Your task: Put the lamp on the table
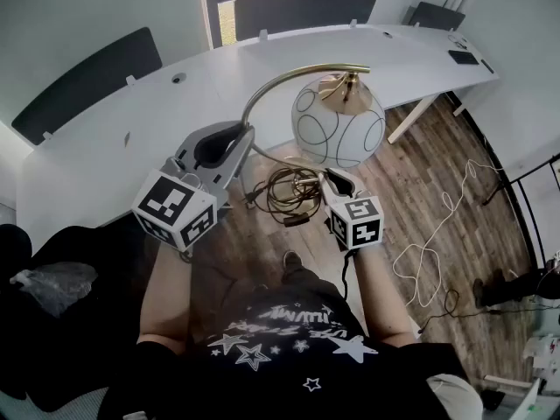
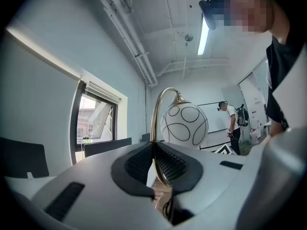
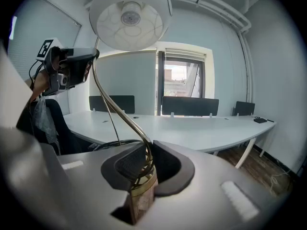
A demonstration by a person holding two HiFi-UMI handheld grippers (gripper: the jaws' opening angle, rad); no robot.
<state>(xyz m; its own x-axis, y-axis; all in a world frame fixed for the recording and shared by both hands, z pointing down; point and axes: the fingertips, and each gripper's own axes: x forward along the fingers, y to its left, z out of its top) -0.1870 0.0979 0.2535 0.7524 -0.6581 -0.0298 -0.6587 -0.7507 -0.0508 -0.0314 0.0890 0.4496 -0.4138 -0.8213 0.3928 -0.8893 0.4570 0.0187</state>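
L gripper (image 1: 234, 143) clamped on curved brass arm (image 1: 289, 75) of white globe lamp w/ black rings (image 1: 338, 122). Lamp held in air at front edge of long white curved table (image 1: 157, 103), broad bare top beyond. R gripper (image 1: 334, 182) clamped on brass stem base (image 3: 142, 188). Head view only: coiled cord (image 1: 289, 191) over wood floor (image 1: 437, 156). L gripper view only: standing person (image 2: 233, 126) at rear.

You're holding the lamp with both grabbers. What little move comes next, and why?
Probably carry the lamp forward, over the white table. The left gripper and the right gripper are both shut on its brass stem, so the hold looks steady. But the globe shade seems to hang over the wooden floor, not yet above the table.
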